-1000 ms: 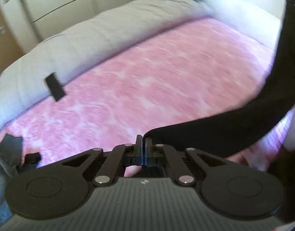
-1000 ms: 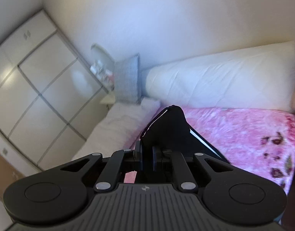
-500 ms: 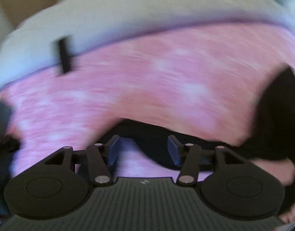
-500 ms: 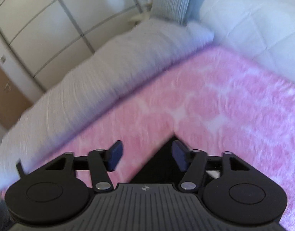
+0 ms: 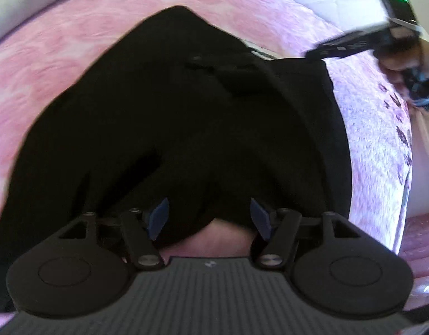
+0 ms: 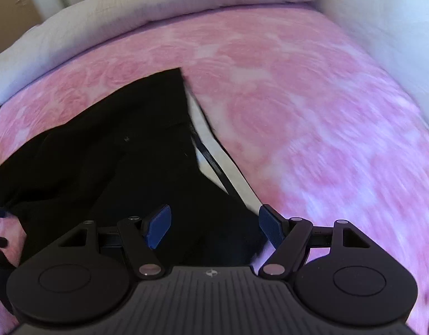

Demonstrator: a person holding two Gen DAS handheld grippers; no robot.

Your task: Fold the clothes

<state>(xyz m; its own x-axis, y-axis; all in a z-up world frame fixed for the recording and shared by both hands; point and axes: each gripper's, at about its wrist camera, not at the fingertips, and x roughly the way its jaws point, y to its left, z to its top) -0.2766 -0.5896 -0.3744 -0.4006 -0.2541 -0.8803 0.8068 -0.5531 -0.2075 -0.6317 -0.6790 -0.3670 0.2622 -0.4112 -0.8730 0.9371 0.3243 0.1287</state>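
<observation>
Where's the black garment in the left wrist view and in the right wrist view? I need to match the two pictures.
Left wrist: the black garment fills the centre, spread ahead of the open left gripper.
Right wrist: the black garment lies left of centre, reaching down between the open right gripper's fingers.
Shared landmark: the pink blanket beneath it.

We see the garment lying on the blanket, the left gripper over its near edge, the right gripper over its right side, a pillow beyond.
</observation>
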